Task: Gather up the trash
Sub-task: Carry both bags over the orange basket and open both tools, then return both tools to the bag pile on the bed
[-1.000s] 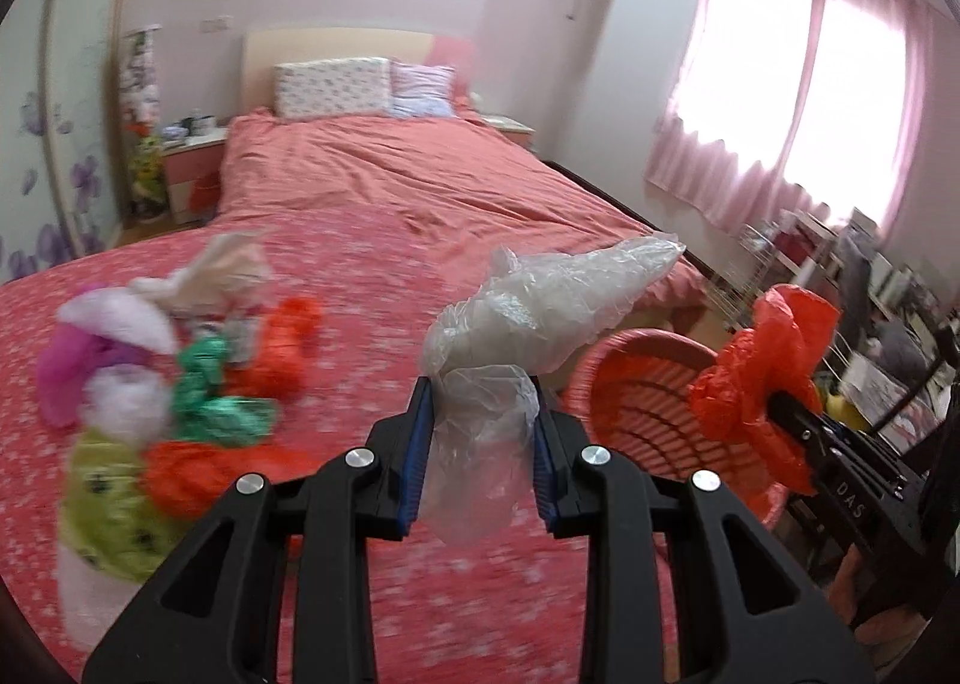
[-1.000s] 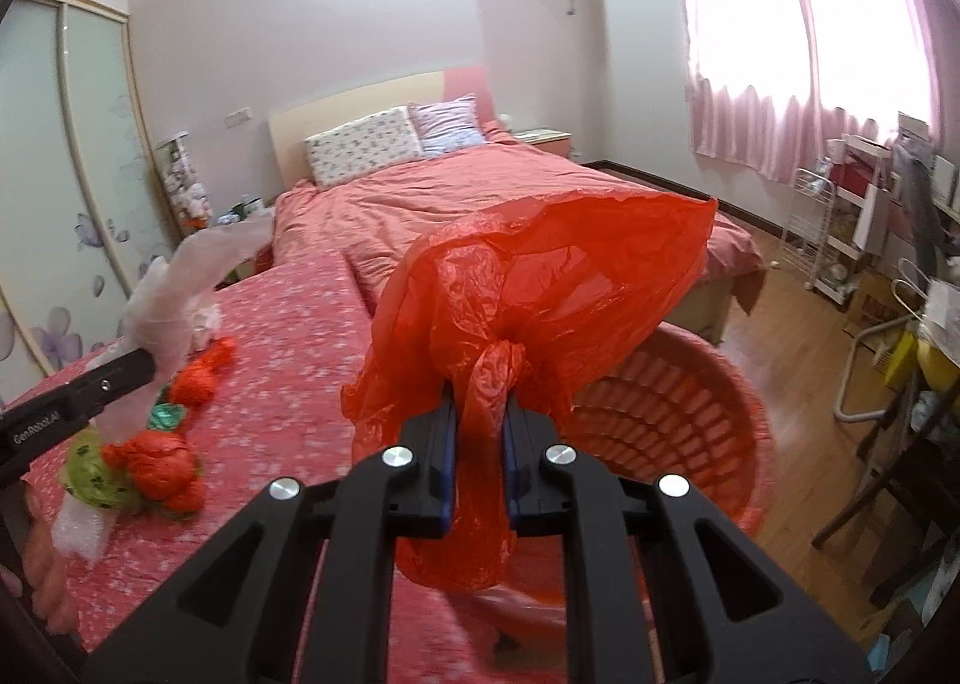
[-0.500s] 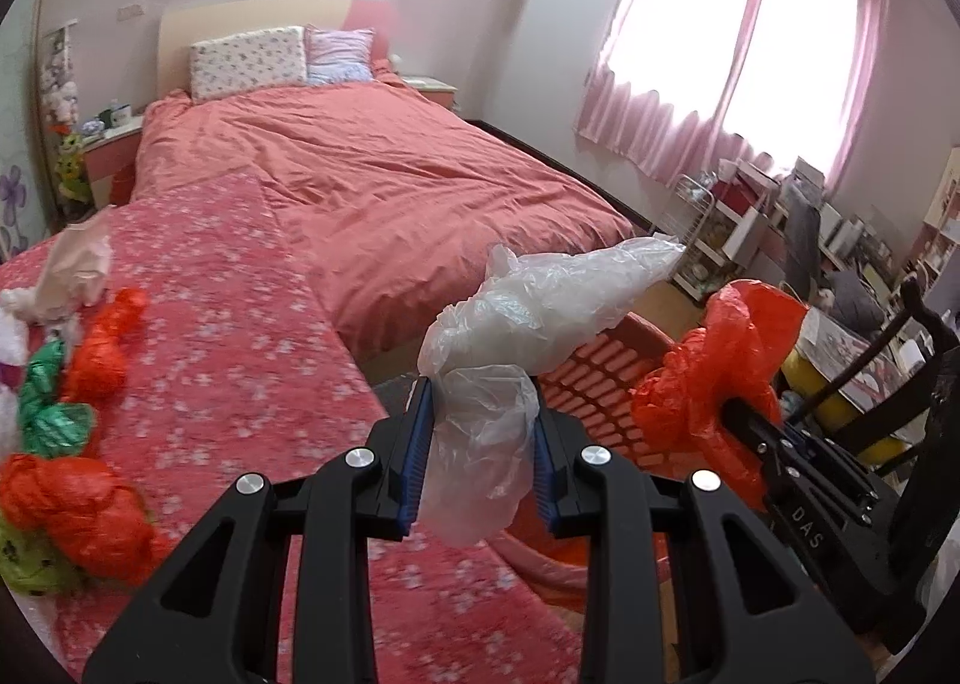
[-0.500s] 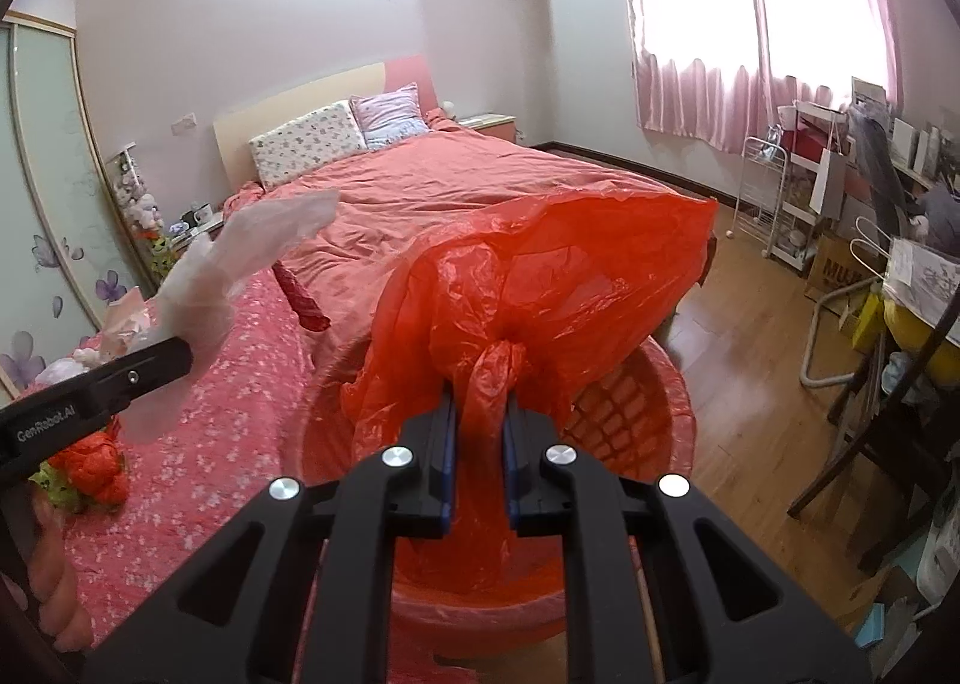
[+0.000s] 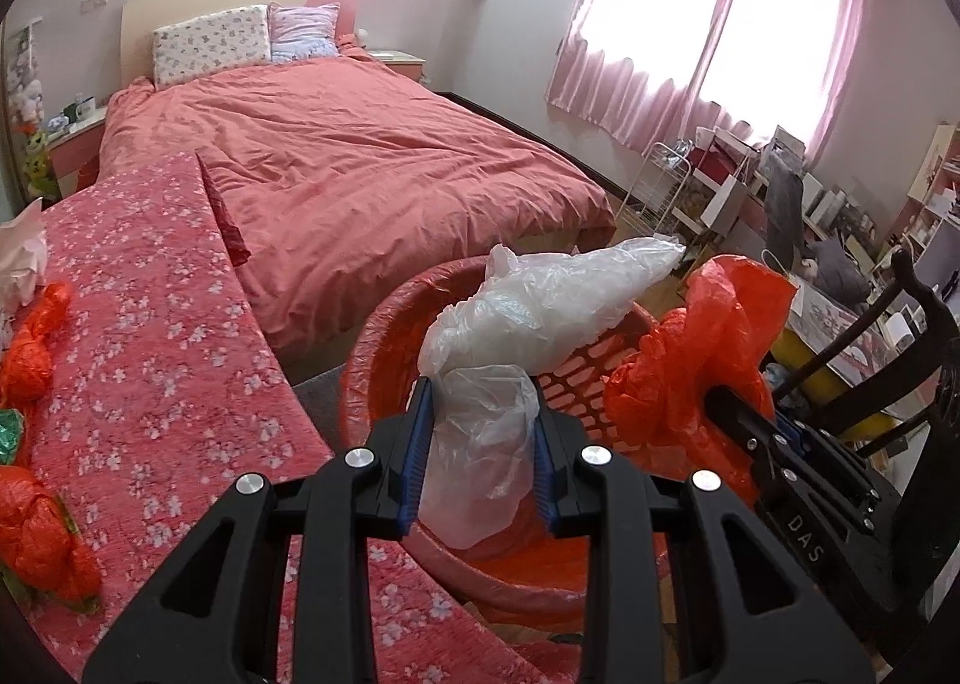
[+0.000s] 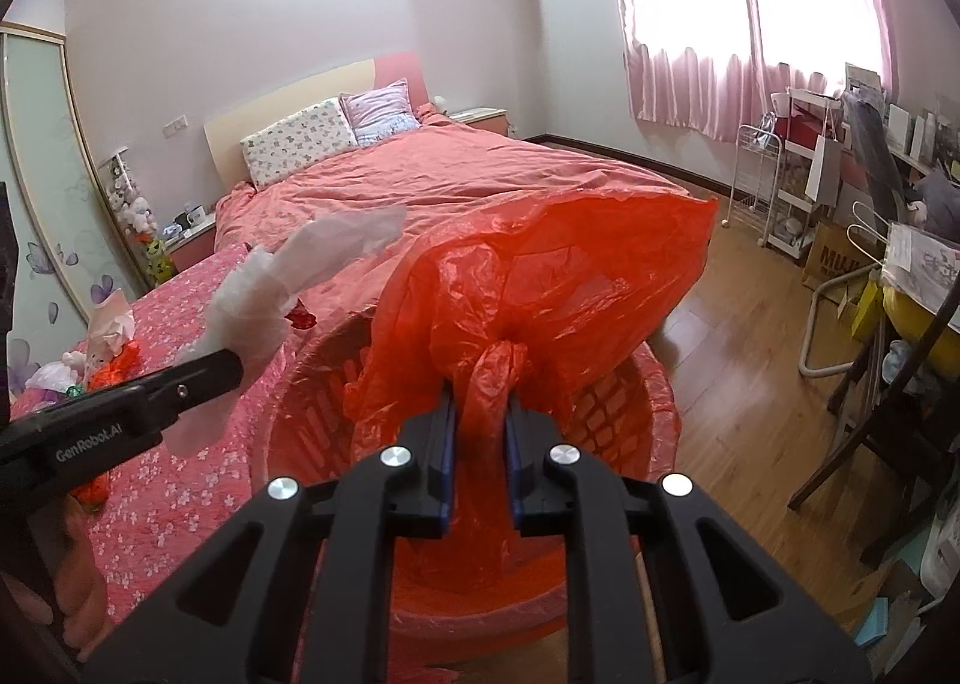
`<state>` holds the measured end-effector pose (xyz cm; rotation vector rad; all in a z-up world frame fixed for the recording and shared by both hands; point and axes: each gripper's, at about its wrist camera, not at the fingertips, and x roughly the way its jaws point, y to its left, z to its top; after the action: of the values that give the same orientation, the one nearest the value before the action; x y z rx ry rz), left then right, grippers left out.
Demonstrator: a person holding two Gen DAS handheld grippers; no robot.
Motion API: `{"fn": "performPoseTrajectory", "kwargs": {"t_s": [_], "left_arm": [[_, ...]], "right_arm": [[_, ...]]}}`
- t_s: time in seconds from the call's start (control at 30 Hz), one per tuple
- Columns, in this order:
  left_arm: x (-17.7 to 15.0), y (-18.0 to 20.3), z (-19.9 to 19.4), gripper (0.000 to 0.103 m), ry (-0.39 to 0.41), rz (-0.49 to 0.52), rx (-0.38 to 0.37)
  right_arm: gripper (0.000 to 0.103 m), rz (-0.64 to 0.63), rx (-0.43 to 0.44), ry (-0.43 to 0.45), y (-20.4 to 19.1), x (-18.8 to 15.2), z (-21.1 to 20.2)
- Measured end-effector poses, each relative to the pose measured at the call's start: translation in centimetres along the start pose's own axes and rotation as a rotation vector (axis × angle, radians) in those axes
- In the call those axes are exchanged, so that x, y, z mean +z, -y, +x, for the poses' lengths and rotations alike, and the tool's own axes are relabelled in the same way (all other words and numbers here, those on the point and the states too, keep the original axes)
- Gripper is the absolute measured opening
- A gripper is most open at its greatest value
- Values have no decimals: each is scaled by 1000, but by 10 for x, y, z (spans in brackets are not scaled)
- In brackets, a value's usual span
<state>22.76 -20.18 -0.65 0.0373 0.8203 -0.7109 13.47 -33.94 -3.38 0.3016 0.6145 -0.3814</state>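
Over one red basket (image 5: pixel 384 360) — two bags: clear bag (image 5: pixel 540 312), red bag (image 6: pixel 540 276).

Both bags carried off the table — now over red basket (image 5: pixel 384 336)

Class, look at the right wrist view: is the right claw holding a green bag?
No: the right claw is shut on a red plastic bag above the red basket.
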Motion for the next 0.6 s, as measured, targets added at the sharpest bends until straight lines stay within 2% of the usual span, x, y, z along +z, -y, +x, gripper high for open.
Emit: {"fn": "performPoseTrajectory", "kwargs": {"t_s": [0.1, 0.23, 0.3, 0.4, 0.6], "left_arm": [[-2, 0, 4, 30, -11, 3, 2], [-4, -5, 10, 44, -35, -15, 16], [-6, -6, 11, 49, -43, -25, 21], [-8, -10, 9, 53, -47, -33, 40], [-12, -27, -11, 61, -13, -42, 96]], "right_arm": [[18, 3, 5, -4, 0, 1, 3], [25, 9, -1, -5, -1, 2, 5], [36, 15, 0, -6, 0, 2, 7], [46, 14, -3, -4, -1, 1, 7], [59, 1, -8, 5, -7, -1, 5]]}}
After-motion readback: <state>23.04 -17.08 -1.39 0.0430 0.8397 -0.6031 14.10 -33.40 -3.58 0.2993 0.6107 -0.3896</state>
